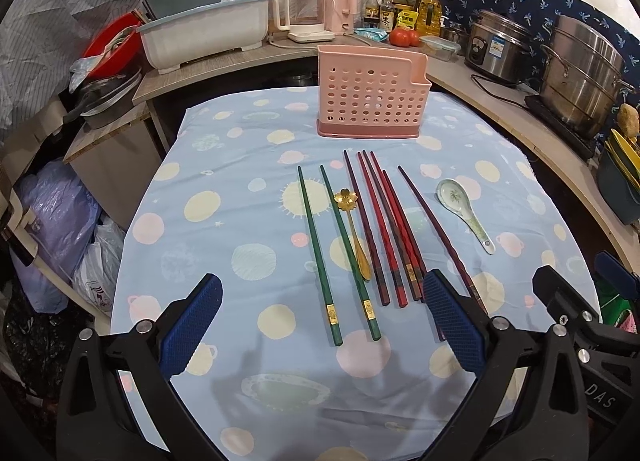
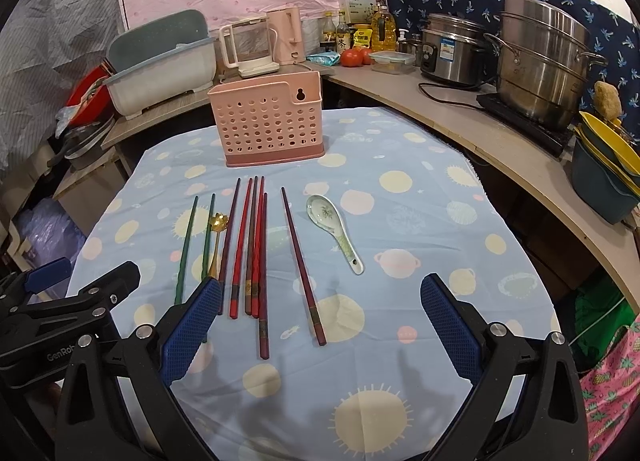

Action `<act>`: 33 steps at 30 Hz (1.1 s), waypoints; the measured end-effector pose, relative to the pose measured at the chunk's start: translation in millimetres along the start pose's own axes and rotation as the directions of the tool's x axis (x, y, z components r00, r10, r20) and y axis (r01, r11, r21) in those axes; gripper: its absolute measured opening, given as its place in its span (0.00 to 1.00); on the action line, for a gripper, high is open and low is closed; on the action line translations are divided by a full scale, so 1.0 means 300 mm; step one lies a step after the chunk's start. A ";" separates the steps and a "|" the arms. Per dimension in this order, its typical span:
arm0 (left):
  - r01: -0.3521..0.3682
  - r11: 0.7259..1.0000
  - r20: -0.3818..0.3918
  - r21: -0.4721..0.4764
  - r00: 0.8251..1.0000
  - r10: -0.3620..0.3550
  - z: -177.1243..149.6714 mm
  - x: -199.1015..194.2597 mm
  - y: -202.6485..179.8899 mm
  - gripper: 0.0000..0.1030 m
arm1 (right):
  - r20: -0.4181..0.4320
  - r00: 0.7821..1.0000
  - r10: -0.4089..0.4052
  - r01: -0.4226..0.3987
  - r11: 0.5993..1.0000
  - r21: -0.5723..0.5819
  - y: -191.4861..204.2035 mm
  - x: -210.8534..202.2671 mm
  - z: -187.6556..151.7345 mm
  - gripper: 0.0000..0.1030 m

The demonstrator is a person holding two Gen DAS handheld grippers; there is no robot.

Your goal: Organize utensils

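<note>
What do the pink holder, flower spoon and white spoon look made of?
Pink holder: matte moulded plastic, judging by the punched holes. Flower spoon: likely gold-toned metal, shiny. White spoon: probably glazed ceramic, glossy with a printed green motif.

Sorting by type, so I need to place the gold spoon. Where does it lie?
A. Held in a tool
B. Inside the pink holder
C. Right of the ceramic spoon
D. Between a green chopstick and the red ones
D: the gold spoon lies on the cloth with a green chopstick on one side and the red chopsticks on the other.
</note>
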State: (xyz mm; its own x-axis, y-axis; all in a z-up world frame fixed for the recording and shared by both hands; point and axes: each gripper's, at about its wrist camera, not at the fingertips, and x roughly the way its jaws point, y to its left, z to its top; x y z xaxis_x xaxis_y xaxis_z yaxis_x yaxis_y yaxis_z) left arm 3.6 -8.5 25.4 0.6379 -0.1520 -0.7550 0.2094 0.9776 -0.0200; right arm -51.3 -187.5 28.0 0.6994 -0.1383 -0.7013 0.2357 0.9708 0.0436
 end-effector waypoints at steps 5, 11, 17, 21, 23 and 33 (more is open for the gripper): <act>0.000 1.000 -0.002 0.000 1.000 0.000 -0.002 -0.001 0.001 0.93 | 0.000 1.000 -0.001 0.001 1.000 0.001 -0.001 0.001 -0.001 0.93; -0.008 1.000 0.000 -0.002 1.000 0.008 -0.001 -0.001 0.003 0.93 | 0.004 1.000 -0.001 0.001 1.000 -0.002 0.002 -0.007 0.000 0.93; -0.008 1.000 -0.004 -0.012 1.000 0.008 0.000 -0.001 0.010 0.93 | 0.006 1.000 0.000 0.000 1.000 -0.004 0.005 -0.010 0.002 0.93; -0.007 1.000 -0.004 -0.016 1.000 0.007 0.003 -0.003 0.015 0.93 | 0.009 1.000 0.001 -0.001 1.000 -0.004 0.007 -0.014 0.003 0.93; -0.004 1.000 -0.004 -0.014 1.000 0.004 0.004 -0.004 0.015 0.93 | 0.008 1.000 0.000 0.000 1.000 -0.005 0.008 -0.014 0.004 0.93; 0.005 1.000 -0.008 -0.005 1.000 -0.005 0.006 -0.001 0.006 0.93 | 0.008 1.000 0.002 -0.002 1.000 -0.003 0.009 -0.013 0.003 0.93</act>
State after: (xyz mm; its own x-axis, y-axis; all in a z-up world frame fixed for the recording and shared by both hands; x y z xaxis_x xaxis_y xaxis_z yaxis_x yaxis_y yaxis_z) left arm 4.9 -7.0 26.9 0.6308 -0.1555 -0.7602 0.2085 0.9776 -0.0270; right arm -52.7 -184.6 31.3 0.7050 -0.1378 -0.6957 0.2320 0.9718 0.0425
